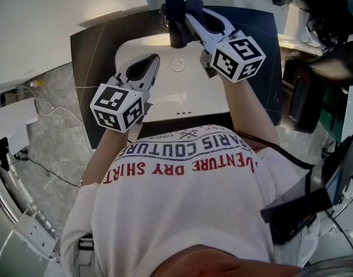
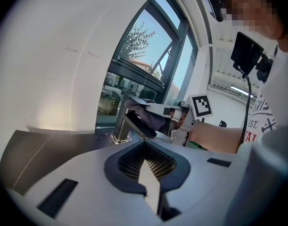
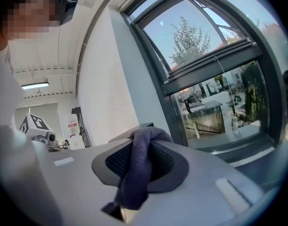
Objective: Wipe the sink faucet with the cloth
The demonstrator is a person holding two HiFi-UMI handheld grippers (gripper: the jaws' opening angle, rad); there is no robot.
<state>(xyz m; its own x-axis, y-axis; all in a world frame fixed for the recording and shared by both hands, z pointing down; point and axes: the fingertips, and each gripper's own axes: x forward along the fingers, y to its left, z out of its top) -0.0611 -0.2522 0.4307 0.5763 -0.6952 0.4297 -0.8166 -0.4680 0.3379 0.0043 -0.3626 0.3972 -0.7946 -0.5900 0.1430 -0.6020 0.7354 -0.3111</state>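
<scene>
A dark faucet (image 1: 177, 32) stands at the back of the white sink (image 1: 185, 97). My right gripper (image 1: 185, 13) is shut on a dark blue cloth (image 1: 192, 6) and holds it against the top of the faucet. In the right gripper view the cloth (image 3: 138, 171) hangs out between the shut jaws of that gripper (image 3: 144, 138). The left gripper view shows the faucet (image 2: 128, 125) with the cloth (image 2: 152, 117) draped over its spout. My left gripper (image 1: 149, 67) hovers over the basin's left side, jaws together and empty; its pads (image 2: 134, 160) meet.
The sink sits in a dark countertop (image 1: 95, 51) with a round drain (image 1: 178, 65) in the basin. A window (image 3: 214, 69) and a white wall (image 2: 54, 55) rise right behind the faucet. Cables (image 1: 43, 108) lie on the floor at left; black gear (image 1: 303, 97) stands at right.
</scene>
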